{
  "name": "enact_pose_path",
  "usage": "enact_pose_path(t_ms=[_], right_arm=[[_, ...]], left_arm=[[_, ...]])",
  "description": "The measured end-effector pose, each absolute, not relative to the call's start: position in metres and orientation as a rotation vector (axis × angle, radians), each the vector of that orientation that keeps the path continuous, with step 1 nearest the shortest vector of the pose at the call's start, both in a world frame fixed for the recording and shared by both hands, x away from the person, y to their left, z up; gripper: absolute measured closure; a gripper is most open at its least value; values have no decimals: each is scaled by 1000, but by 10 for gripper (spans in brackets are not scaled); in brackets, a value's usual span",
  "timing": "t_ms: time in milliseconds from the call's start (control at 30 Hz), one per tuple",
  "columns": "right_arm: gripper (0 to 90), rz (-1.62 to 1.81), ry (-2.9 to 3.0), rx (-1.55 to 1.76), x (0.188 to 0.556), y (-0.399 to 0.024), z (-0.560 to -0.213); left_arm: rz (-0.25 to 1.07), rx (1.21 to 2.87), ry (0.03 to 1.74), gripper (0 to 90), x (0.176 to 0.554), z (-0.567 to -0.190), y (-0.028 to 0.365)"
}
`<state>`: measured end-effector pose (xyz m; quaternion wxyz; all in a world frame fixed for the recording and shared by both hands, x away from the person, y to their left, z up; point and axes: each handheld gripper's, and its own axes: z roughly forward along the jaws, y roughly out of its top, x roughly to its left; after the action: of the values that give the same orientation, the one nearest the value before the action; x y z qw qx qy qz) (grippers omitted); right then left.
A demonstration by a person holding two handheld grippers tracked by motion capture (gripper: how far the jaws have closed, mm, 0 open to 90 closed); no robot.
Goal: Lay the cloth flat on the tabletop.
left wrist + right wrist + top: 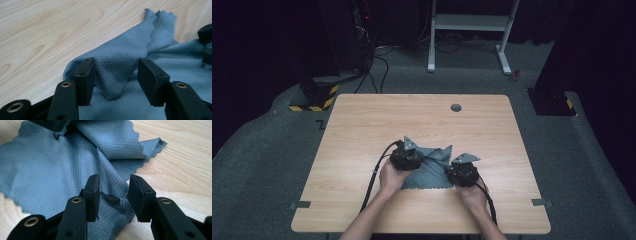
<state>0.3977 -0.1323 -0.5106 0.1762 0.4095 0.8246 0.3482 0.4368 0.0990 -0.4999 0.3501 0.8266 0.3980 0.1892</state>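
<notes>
A grey-blue waffle-weave cloth (pixel 432 167) lies crumpled on the wooden table (pixel 412 117), between my two grippers. In the high view my left gripper (pixel 410 161) rests at the cloth's left side, my right gripper (pixel 460 173) at its right edge. In the left gripper view the left gripper (pixel 116 72) stands open astride a raised fold of the cloth (pixel 120 55); the right pad is clear of the fabric. In the right gripper view the right gripper (pixel 113 195) is open over a hemmed edge of the cloth (pixel 50 162), and the pads do not press on it.
The tabletop has a round cable hole (pixel 456 107) near its far edge. Bare wood surrounds the cloth on all sides. Black cables trail from both grippers toward the near edge. Beyond the table stands a white desk frame (pixel 469 30) on grey carpet.
</notes>
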Motion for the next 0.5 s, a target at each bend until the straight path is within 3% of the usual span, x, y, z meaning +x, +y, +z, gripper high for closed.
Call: enact_pose_path(t_ms=[67, 167, 200, 267, 433, 500], right_arm=[[667, 969, 2347, 1173, 401, -131, -512], [799, 949, 2374, 1160, 403, -131, -515], [799, 949, 2374, 1160, 403, -131, -515], [869, 951, 2394, 1141, 403, -133, -515], [884, 935, 2408, 1093, 398, -133, -514], [885, 945, 2409, 1094, 396, -133, -514]], left_arm=[[502, 2163, 1038, 558, 441, -504, 96], [490, 2168, 1052, 769, 447, -505, 97], [490, 2168, 1052, 842, 447, -505, 97], [480, 2157, 1060, 887, 450, -503, 99], [449, 2164, 967, 889, 439, -498, 96], [414, 2189, 939, 693, 434, -500, 91]])
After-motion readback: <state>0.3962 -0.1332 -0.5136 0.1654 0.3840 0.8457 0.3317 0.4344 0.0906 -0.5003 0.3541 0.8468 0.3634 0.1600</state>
